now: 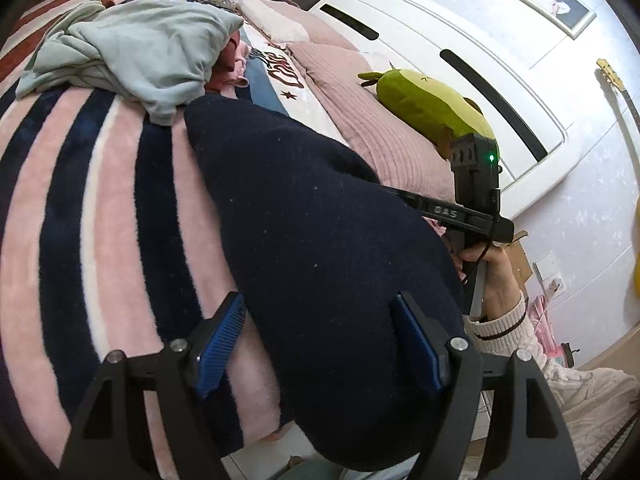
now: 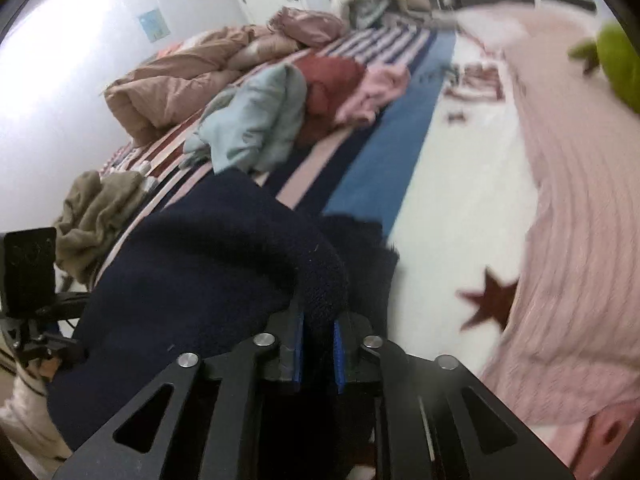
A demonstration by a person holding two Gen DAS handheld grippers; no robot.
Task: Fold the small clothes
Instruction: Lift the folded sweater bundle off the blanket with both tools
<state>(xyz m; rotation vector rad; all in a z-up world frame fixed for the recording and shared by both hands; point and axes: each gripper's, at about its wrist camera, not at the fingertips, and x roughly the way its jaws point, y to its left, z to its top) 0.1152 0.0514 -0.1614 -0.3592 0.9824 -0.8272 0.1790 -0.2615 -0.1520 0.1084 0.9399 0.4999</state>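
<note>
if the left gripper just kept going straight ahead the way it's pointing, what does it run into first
Probably the navy garment: it already fills the gap between the left gripper's open jaws and stretches ahead along that line. Beyond it lie the striped blanket and the pale green garment, though depth there is unclear.

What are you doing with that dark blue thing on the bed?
A person is folding small clothes with a claw in each hand. The right claw is pinched shut on a fold of the navy knit garment, which lies on the striped blanket. The left claw is open, with the garment bulging between its blue pads. A pile of other clothes, light blue, red and pink, waits further up the bed, near a green plush toy.
</note>
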